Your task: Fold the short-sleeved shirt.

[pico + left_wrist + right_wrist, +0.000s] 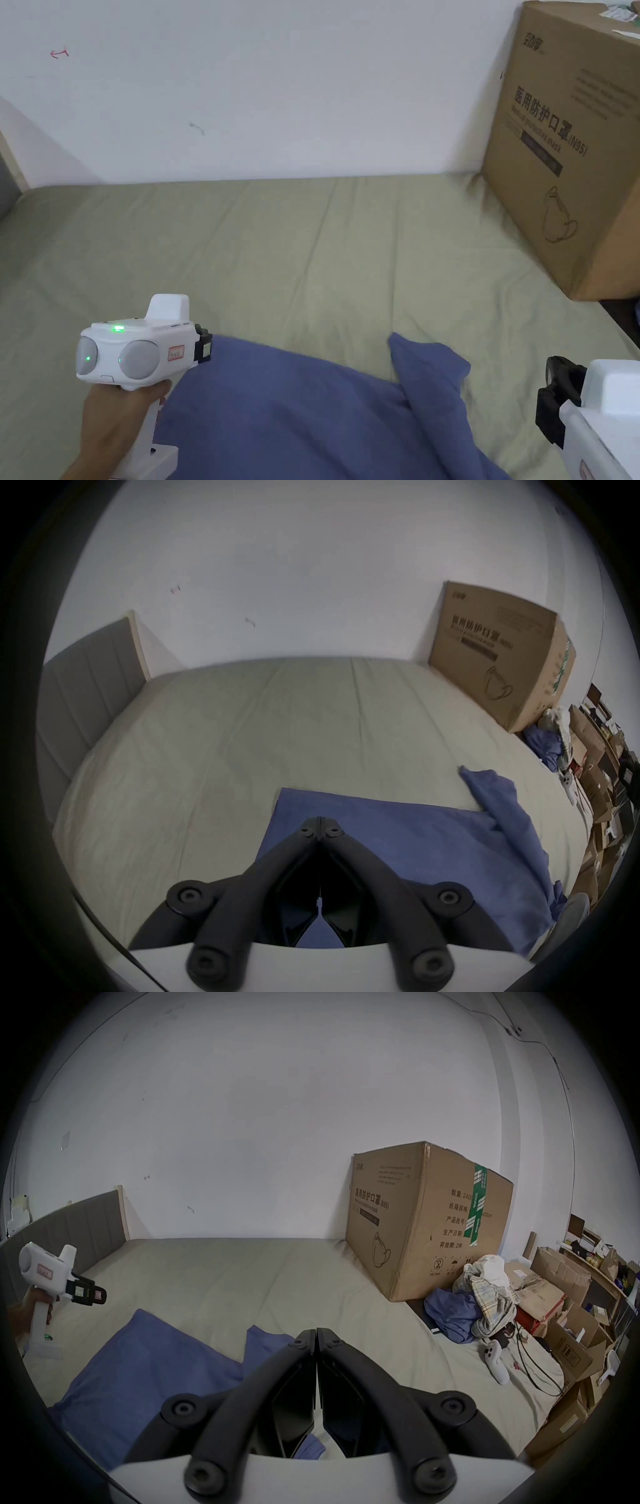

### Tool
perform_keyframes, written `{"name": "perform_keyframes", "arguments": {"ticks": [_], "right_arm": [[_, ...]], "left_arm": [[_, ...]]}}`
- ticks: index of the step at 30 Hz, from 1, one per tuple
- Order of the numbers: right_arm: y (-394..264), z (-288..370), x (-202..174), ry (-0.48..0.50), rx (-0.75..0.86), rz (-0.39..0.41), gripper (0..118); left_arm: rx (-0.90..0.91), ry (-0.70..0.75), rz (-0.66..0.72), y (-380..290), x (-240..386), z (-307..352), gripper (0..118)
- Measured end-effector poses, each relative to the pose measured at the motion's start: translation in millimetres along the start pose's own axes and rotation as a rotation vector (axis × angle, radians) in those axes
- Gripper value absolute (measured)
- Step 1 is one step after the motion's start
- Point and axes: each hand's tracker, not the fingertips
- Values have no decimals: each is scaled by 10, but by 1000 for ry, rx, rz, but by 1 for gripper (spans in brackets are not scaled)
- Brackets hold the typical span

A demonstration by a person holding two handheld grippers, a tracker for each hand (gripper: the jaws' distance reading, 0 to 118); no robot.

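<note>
A blue short-sleeved shirt (300,419) lies spread on the pale green bed sheet (312,250), at the near edge. One sleeve (431,381) sticks up toward the far side on the right. My left gripper (204,344), held in a hand, hovers over the shirt's far left corner with its jaws shut and nothing between them. It also appears in the right gripper view, where the left gripper (98,1297) hangs in the air above the shirt (149,1366). My right gripper (553,400) sits off the shirt's right side, jaws shut and empty. Each gripper's own view has its tips touching: left gripper (320,821), right gripper (316,1333).
A big cardboard box (569,156) stands on the bed's far right against the white wall. A grey headboard (69,1227) bounds the left side. Right of the bed are a pile of clothes (474,1300), a white controller (495,1359), cables and stacked cartons (568,1338).
</note>
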Motion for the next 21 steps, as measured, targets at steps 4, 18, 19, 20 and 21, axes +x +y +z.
{"name": "perform_keyframes", "arguments": {"ticks": [4,18,19,20,21], "right_arm": [[-35,-277,-27,-6,-31,4,0],[-237,-610,7,-18,-132,3,0],[-246,-621,19,-17,-143,-2,0],[-258,-628,35,-13,-154,-13,0],[-271,-634,53,-9,-166,-32,0]], "left_arm": [[-108,50,54,131,-126,-610,77],[-229,134,55,-43,-49,-1420,64],[-222,123,39,-36,-30,-1389,48],[-219,95,14,-30,-17,-1359,28],[-230,46,15,-28,-9,-1313,3]]}}
